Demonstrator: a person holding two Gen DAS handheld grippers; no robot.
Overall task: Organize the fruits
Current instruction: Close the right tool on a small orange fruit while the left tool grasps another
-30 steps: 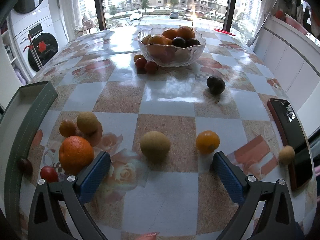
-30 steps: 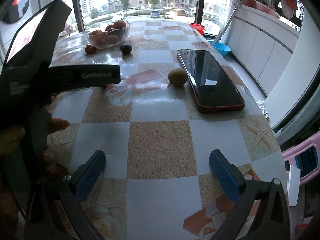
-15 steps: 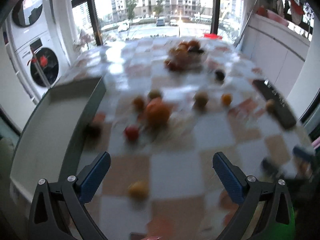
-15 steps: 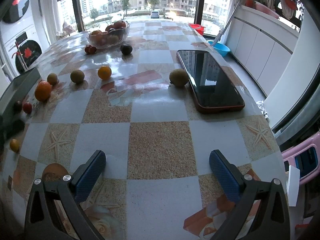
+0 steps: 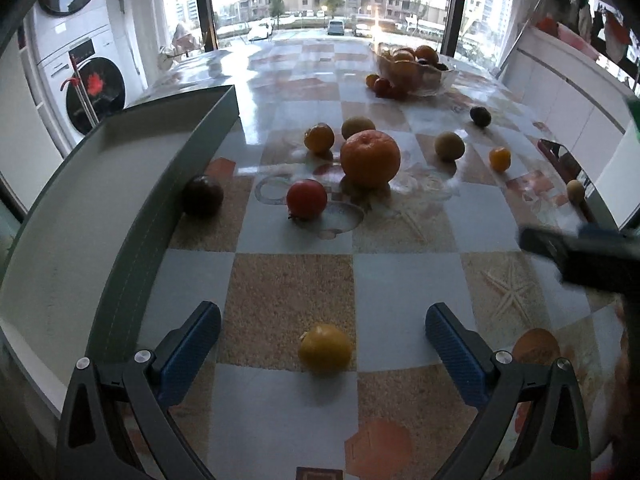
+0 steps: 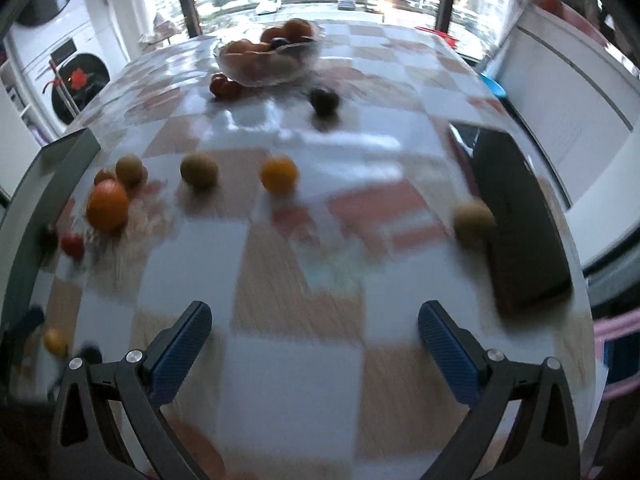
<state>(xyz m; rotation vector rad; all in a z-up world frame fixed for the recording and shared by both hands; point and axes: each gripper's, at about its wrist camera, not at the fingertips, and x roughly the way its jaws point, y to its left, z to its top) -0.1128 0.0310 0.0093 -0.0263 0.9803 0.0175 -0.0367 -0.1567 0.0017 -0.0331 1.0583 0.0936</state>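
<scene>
Left wrist view: left gripper (image 5: pixel 323 334) jaws apart, holding nothing, small yellow fruit (image 5: pixel 325 347) on desk (image 5: pixel 400 280) between them; big orange (image 5: pixel 370 157) and red fruit (image 5: pixel 306 199) farther off; dark fruit (image 5: pixel 202 195) against tray (image 5: pixel 120 208), partly hidden.

Right wrist view: blurred. Right gripper (image 6: pixel 315 332) jaws apart, empty; glass bowl (image 6: pixel 268 58) of fruit far; phone (image 6: pixel 520 216) right, edges smeared.

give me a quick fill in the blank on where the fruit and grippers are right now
1. The small yellow fruit lies between the fingers of the ____ gripper.
2. The dark plum rests against the wall of the green ____.
3. The big orange sits just behind the ____ tomato.
4. The right gripper is open and holds ____.

Missing words: left; tray; red; nothing
</scene>
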